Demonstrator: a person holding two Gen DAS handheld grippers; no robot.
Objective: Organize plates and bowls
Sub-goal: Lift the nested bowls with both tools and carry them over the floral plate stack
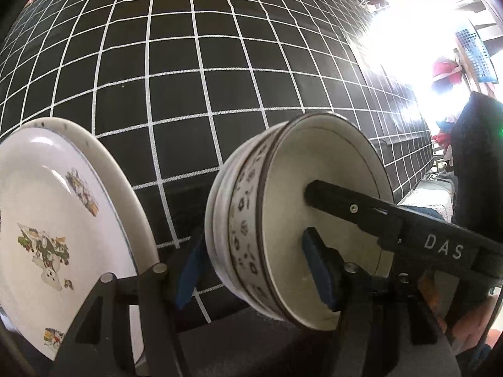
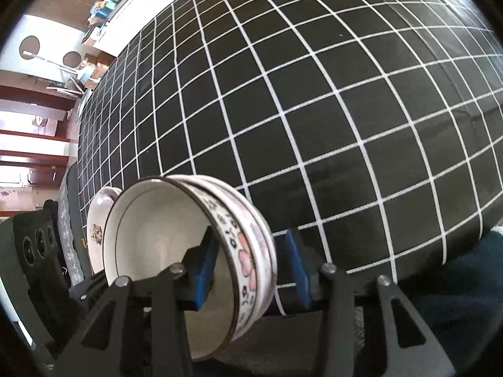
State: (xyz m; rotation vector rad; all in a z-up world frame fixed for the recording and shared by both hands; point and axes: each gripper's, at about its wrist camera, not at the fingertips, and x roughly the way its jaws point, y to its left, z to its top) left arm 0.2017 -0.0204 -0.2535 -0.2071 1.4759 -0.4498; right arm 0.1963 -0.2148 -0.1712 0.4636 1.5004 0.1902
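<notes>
tabletop (image 1: 195,62): covered by a black cloth with a white grid; it carries all the crockery.
plate (image 1: 47,220): glazed white ceramic with printed pictures, likely stiff, slick and chippable; it lies left of the bowls, outside both sets of jaws.
stacked bowls (image 1: 283,220): two nested patterned ceramic bowls near the tabletop's front edge, probably fairly heavy together, rigid, slippery and breakable; the rim wall is the place to pinch.
left gripper (image 1: 254,267): jaws half open, astride the bowl wall, one blue pad inside and one outside; pads not visibly pressing.
right gripper (image 2: 251,267): jaws half open, straddling the opposite wall the same way; a gap shows at the outer pad.
</notes>
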